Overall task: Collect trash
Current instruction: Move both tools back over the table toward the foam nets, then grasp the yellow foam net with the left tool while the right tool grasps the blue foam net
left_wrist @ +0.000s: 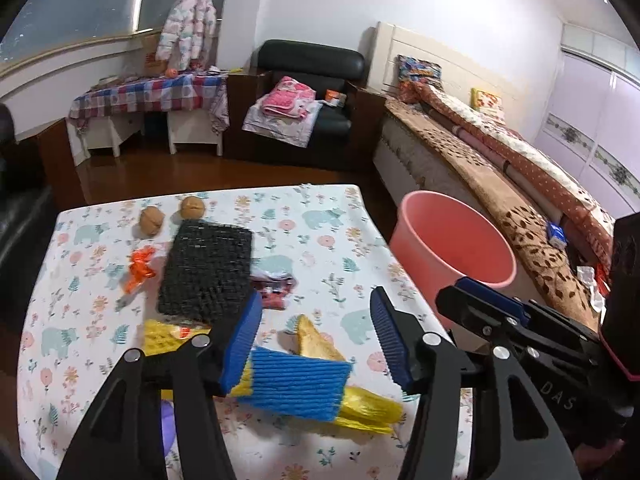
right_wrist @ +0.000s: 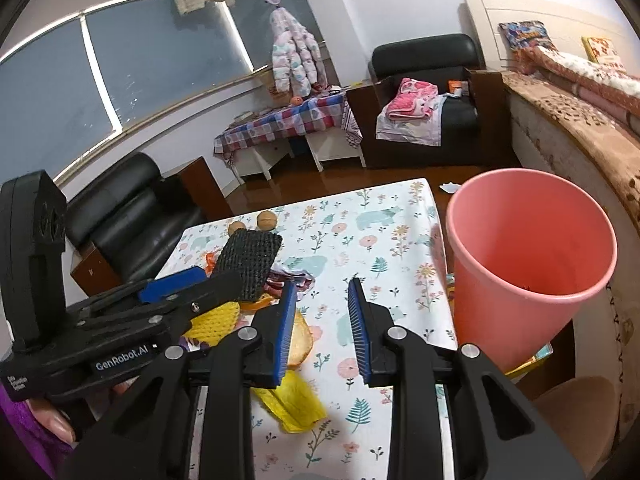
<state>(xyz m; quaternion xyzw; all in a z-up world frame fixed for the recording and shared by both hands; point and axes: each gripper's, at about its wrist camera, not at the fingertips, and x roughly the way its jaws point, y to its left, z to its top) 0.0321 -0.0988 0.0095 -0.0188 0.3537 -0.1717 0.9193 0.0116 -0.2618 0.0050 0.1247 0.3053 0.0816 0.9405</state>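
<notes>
Between pickups. Left claw (left_wrist: 316, 344) spread wide, right claw (right_wrist: 322, 330) part-spread, both empty. Next: clamp blue foam net (left_wrist: 296, 384), frame bottom-centre; carry to pink bin (left_wrist: 452, 248).

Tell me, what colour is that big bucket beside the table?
The bucket is plain pink, inside and out. The right wrist view shows it best.
</notes>
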